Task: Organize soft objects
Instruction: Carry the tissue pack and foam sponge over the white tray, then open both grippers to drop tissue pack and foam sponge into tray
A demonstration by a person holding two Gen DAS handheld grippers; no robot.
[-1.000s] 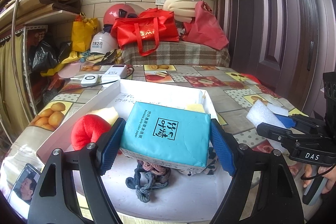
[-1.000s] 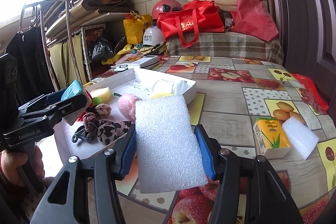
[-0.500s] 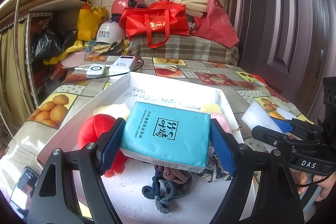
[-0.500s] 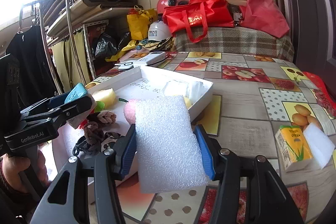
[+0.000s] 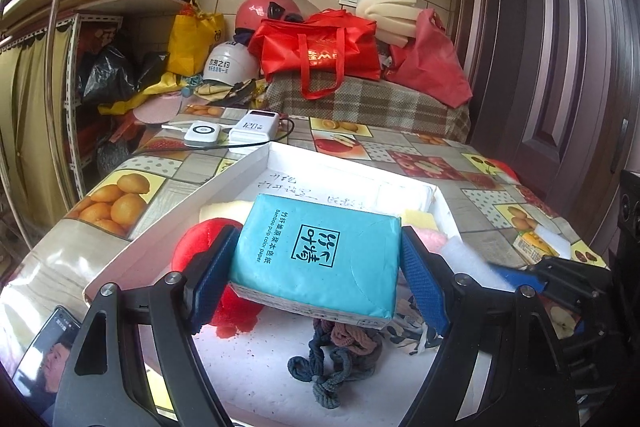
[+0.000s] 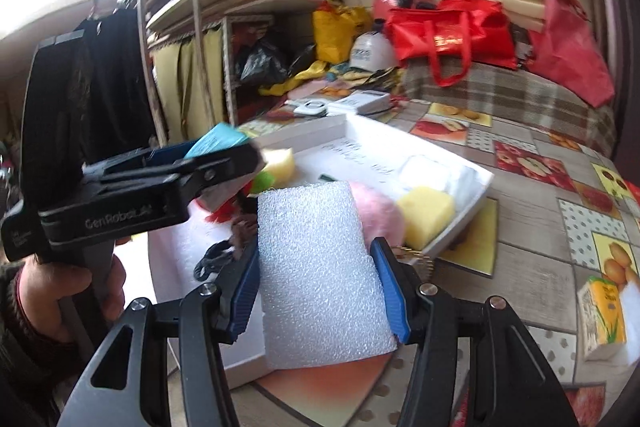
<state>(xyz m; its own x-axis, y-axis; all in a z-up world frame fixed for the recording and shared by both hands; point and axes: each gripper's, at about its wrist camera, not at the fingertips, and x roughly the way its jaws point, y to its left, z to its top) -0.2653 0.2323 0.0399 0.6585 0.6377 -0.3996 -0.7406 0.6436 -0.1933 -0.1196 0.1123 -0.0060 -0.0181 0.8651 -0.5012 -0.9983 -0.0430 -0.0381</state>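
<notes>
My left gripper point(image 5: 316, 267) is shut on a teal tissue pack point(image 5: 316, 259) and holds it above the white tray point(image 5: 256, 159). The tray holds a red plush point(image 5: 196, 251), yellow sponges point(image 6: 424, 213), a pink plush point(image 6: 380, 219) and knotted cloth ties point(image 5: 336, 359). My right gripper point(image 6: 316, 275) is shut on a white foam sheet point(image 6: 316, 267) over the tray's near right edge point(image 6: 460, 223). The left gripper shows in the right wrist view point(image 6: 224, 167), close on the left.
A juice carton point(image 6: 602, 319) and a white foam block point(image 6: 632, 303) lie on the fruit-print tablecloth at right. Two power banks point(image 5: 236, 133) sit beyond the tray. A phone point(image 5: 52, 347) lies at the near left. Bags and helmets pile at the back.
Both grippers have moved forward over the tray with their loads. The right gripper has swung left, closer to the left gripper.
</notes>
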